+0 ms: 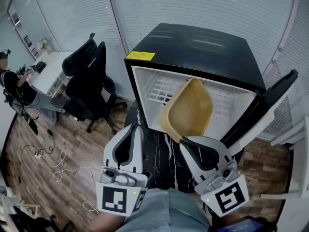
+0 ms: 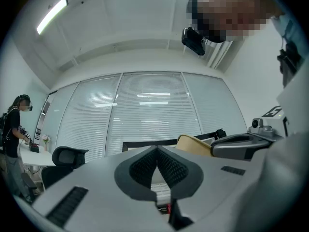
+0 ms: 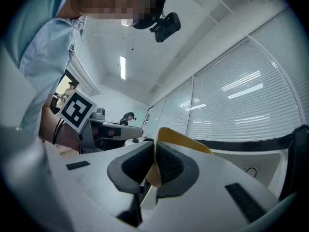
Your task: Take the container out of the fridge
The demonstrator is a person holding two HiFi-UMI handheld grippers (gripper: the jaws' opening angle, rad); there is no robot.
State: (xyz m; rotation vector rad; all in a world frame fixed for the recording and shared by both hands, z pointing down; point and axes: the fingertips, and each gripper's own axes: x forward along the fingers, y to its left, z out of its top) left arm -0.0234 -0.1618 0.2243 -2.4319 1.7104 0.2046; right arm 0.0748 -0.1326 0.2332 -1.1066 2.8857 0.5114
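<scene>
A black mini fridge (image 1: 193,42) stands open, its white inside and wire shelf (image 1: 161,92) showing. A yellow-tan container (image 1: 188,110) hangs tilted in front of the opening, just outside it. My right gripper (image 1: 184,140) is shut on the container's near rim; in the right gripper view the thin yellow wall (image 3: 181,140) runs between the pads (image 3: 169,163). My left gripper (image 1: 131,129) sits to the left, below the fridge front, shut with nothing in it. In the left gripper view its tips (image 2: 157,151) meet, and the container (image 2: 193,144) shows to the right.
The fridge door (image 1: 263,108) swings out at the right. Two black office chairs (image 1: 89,81) stand left of the fridge beside a white desk (image 1: 48,71), where a person (image 1: 14,86) sits. Cables (image 1: 53,158) lie on the wood floor. Window blinds run behind the fridge.
</scene>
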